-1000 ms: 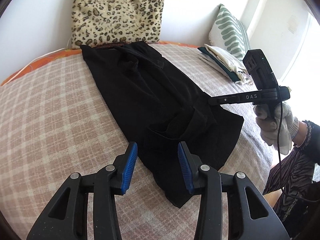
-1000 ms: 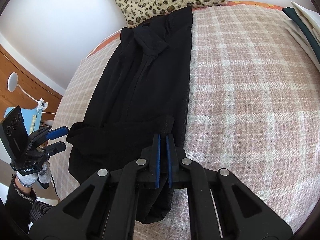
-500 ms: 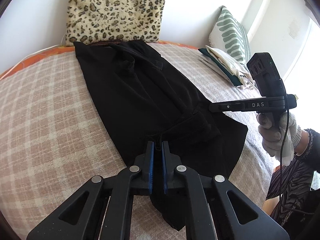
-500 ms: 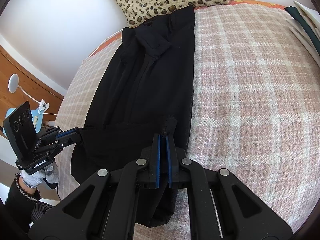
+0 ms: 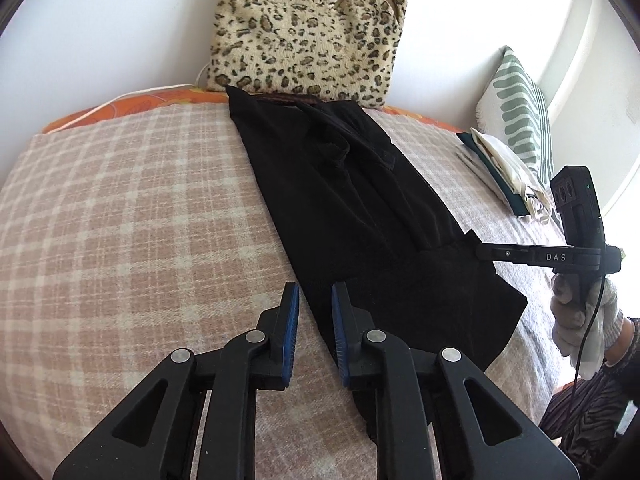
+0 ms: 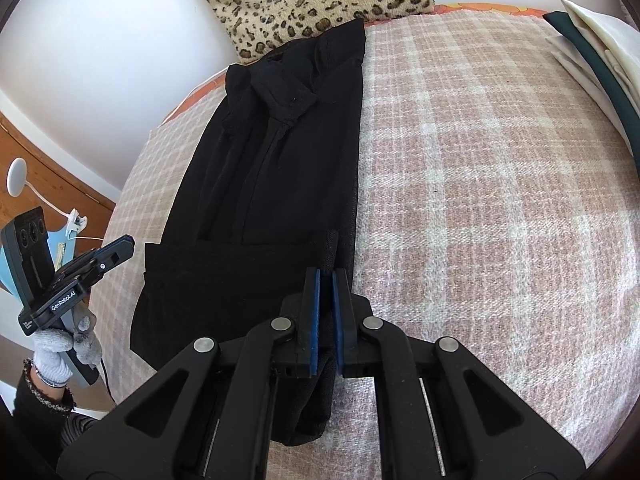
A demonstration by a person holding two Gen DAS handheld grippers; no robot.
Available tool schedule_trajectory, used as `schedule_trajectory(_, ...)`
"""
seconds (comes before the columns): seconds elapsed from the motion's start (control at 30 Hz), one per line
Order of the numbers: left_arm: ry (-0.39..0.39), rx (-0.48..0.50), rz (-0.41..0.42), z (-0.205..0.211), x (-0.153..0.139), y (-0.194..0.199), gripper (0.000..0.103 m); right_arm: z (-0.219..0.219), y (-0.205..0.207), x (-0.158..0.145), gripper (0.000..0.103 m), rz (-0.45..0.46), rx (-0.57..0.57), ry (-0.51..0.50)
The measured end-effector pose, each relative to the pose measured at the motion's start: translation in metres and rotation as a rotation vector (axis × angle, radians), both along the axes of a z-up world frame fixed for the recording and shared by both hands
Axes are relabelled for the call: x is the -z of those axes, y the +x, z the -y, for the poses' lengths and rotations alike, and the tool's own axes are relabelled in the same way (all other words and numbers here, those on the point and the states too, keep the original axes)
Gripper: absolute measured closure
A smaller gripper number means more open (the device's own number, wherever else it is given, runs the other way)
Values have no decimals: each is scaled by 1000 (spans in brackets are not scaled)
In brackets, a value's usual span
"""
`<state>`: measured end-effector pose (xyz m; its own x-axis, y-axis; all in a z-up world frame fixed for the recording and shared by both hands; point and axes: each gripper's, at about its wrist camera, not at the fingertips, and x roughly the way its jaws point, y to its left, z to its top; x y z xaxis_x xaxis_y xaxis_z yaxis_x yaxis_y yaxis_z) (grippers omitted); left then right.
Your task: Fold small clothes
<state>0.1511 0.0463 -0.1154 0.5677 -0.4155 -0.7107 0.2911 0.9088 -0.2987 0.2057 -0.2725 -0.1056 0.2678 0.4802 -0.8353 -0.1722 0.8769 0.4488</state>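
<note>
1. The black garment [image 5: 352,208] lies lengthwise on the bed's plaid blanket [image 5: 120,220], its far end reaching the leopard-print cushion [image 5: 308,28] against the wall, its near end folded over into a wider dark band.
2. The right gripper [image 6: 326,292] is pinching the near right corner of the garment; black cloth sits between its blue pads [image 6: 314,312], which are pressed almost together.
3. The left gripper [image 5: 314,308] is spread a little, its jaws having just been opening (a moment ago they were nearly together). The garment's left edge runs through the gap, but the pads do not press on it.
4. In the right wrist view the left gripper sits just off the garment's near left corner, held by a gloved hand [image 6: 60,346].
5. In the left wrist view the right gripper's finger reaches onto the cloth from the right, held by another gloved hand [image 5: 576,320].
6. At the far right of the bed lies a stack of folded clothes [image 5: 504,172], with a green-and-white patterned pillow [image 5: 516,108] behind it.
7. An orange sheet [image 5: 132,108] shows along the far edge of the blanket.
</note>
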Motion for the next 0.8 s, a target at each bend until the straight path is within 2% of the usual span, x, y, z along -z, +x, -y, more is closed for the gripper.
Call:
schedule_trajectory(0.07,-2,1,-5,0,-1,-6,76,8,-6,-6,95,-7,8,24)
schedule_trajectory(0.3,93,47,22,17,-3,-24,75,22,-48,-32,94,9,-62,97)
schedule_trajectory(0.33,93,46,24,18,-3,-25,75,21,-54,-35,91,20,-87,113)
schedule_trajectory(0.43,74,57,17,23,-1,-24,75,11,-68,-30,62,58,-149,58)
schedule_trajectory(0.47,78,62,16,26,0,-24,75,8,-69,-27,60,66,-159,42)
schedule_trajectory(0.63,105,68,-8,39,9,-19,75,1,-67,-14,60,118,-217,-19)
schedule_trajectory(0.73,138,72,-18,44,16,-17,75,-1,-65,-5,62,87,-246,-9)
schedule_trajectory(0.8,159,74,-23,46,20,-16,75,-1,-66,-1,81,63,-255,-15)
